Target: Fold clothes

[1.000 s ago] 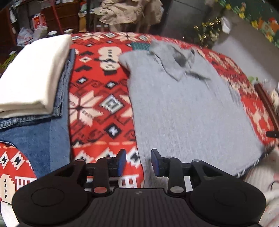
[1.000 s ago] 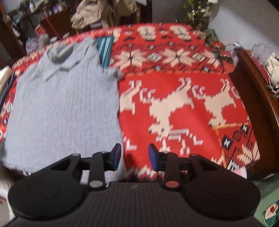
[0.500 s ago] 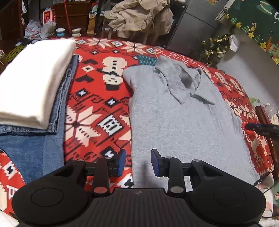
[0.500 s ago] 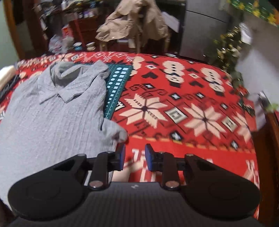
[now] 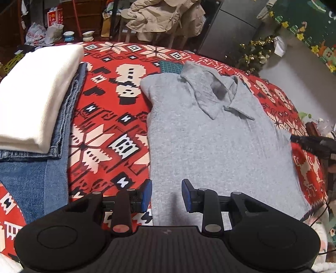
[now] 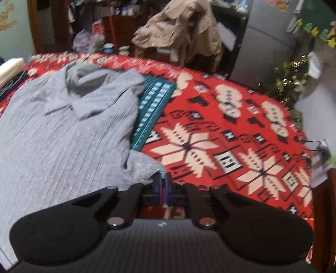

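Observation:
A grey ribbed collared shirt (image 5: 210,147) lies flat, collar away from me, on a red patterned blanket (image 5: 109,134). My left gripper (image 5: 167,195) hovers open over the shirt's near left edge, with nothing pinched between its blue pads. In the right wrist view the shirt (image 6: 63,136) fills the left side. Its short right sleeve (image 6: 145,170) ends at my right gripper (image 6: 163,182), whose jaws are shut on the sleeve's tip. The left wrist view shows that gripper (image 5: 294,139) as a dark shape at the shirt's right sleeve.
A folded white cloth (image 5: 35,100) rests on folded jeans (image 5: 31,184) at the left of the blanket. A teal mat (image 6: 153,109) peeks out under the shirt's shoulder. A beige coat (image 5: 163,19) hangs on furniture behind. A wooden bed frame (image 6: 323,210) borders the right.
My right gripper swung left across the blanket to the shirt's right sleeve and its jaws closed on the sleeve tip. The left gripper stayed open by the shirt's near edge.

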`<state>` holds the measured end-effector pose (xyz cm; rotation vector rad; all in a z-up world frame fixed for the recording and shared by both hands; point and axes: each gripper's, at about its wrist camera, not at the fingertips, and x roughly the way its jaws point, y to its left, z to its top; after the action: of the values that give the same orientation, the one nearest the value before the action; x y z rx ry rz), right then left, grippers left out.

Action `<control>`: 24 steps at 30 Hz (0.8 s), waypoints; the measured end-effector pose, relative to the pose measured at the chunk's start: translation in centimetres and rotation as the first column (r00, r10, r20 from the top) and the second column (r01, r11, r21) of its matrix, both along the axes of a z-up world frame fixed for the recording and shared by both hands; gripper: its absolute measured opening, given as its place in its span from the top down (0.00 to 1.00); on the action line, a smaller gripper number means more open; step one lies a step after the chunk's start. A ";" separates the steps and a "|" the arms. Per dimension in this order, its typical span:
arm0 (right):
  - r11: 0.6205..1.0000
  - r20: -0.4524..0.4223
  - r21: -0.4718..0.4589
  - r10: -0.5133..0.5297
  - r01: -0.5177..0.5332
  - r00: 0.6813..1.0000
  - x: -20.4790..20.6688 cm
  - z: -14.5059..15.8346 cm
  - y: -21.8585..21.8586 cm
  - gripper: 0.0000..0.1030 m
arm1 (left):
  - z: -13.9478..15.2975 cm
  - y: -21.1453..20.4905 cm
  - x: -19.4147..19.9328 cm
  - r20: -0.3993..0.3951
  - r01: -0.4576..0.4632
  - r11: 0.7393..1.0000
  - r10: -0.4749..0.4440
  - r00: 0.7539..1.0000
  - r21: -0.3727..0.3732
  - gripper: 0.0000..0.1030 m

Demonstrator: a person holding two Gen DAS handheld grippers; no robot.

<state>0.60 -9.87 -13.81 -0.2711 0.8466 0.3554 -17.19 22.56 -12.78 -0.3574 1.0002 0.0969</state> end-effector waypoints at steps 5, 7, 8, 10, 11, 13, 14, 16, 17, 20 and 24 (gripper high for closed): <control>0.988 0.088 0.027 -0.156 0.154 0.984 -2.2 2.7 -3.2 0.98 | -0.5 -0.4 0.2 -0.010 0.020 1.000 -0.020 1.000 -0.007 0.77; 0.980 0.099 0.036 -0.199 0.196 0.975 -3.5 3.4 -4.6 0.98 | -0.8 -0.4 0.3 -0.020 0.020 1.000 -0.020 1.000 -0.016 0.77; 0.977 0.101 0.033 -0.214 0.212 0.972 -4.1 3.5 -5.0 0.98 | -1.0 -0.4 0.4 -0.023 0.022 1.000 -0.022 0.999 -0.018 0.77; 0.971 0.095 0.024 -0.239 0.238 0.966 -5.4 3.3 -5.8 0.98 | -1.3 -0.5 0.6 -0.029 0.026 0.999 -0.026 0.999 -0.022 0.77; 0.969 0.084 0.021 -0.249 0.248 0.965 -5.9 3.1 -6.0 0.98 | -1.4 -0.6 0.8 -0.031 0.029 0.999 -0.029 0.999 -0.025 0.77; 0.964 0.054 0.018 -0.264 0.264 0.963 -6.8 2.4 -6.6 0.98 | -1.4 -0.6 1.1 -0.030 0.033 0.999 -0.034 0.999 -0.032 0.77; 0.963 0.038 0.022 -0.268 0.268 0.963 -7.2 2.1 -6.8 0.98 | -1.5 -0.6 1.3 -0.027 0.031 0.999 -0.032 0.999 -0.038 0.77; 0.964 0.008 0.042 -0.261 0.261 0.965 -7.8 1.7 -6.9 0.97 | -1.5 -0.3 1.7 -0.020 0.020 0.998 -0.021 1.000 -0.053 0.77; 0.965 -0.001 0.061 -0.257 0.257 0.966 -8.0 1.8 -6.8 0.97 | -1.5 -0.2 2.0 -0.017 0.015 0.998 -0.016 1.000 -0.060 0.77; 0.955 -0.011 0.125 -0.270 0.269 0.963 -8.6 2.5 -7.0 0.96 | -1.8 0.3 2.9 -0.001 -0.022 0.996 0.022 1.000 -0.087 0.77; 0.937 -0.025 0.170 -0.305 0.305 0.952 -8.9 3.0 -7.7 0.91 | -2.0 0.9 4.5 0.023 -0.065 0.996 0.067 0.997 -0.067 0.77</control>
<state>-8.28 -17.53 -10.78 0.0231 0.8358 0.1353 -12.67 23.45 -14.81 -0.4517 0.9682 0.1190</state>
